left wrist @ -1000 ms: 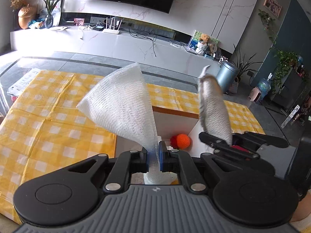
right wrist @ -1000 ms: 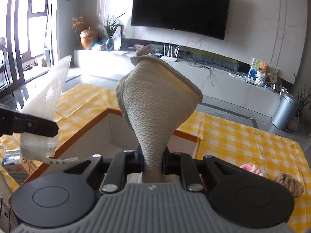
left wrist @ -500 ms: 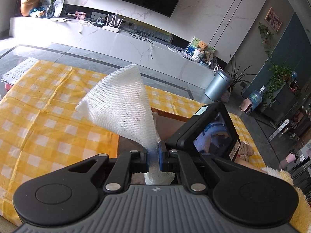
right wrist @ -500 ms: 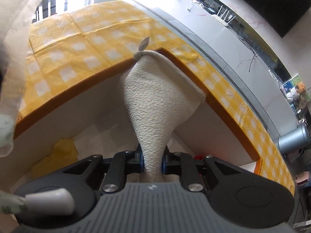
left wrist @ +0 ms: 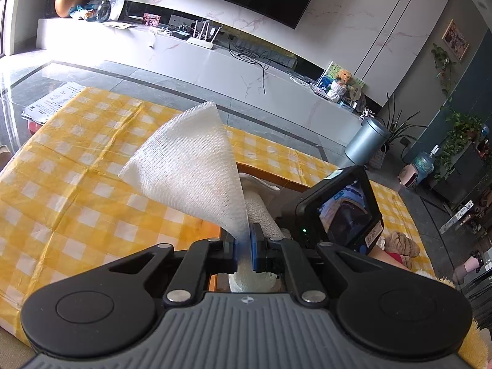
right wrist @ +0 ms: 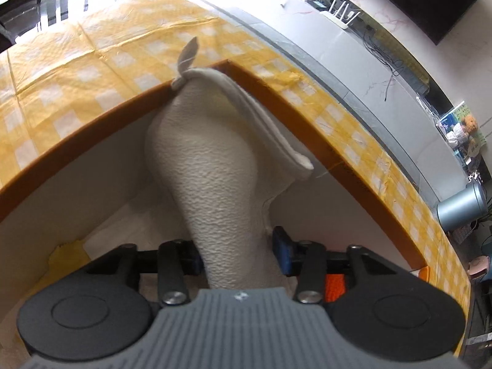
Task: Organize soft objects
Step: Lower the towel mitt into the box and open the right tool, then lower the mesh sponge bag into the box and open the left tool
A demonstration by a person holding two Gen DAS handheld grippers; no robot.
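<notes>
The right gripper (right wrist: 236, 255) has just been opened around the beige cloth (right wrist: 215, 172), which is now let go inside the box (right wrist: 307, 104) near its far corner, while the white mesh cloth (left wrist: 196, 169) is kept clenched in the left gripper (left wrist: 244, 253) above the box's near edge, presumably next to be dropped.
</notes>
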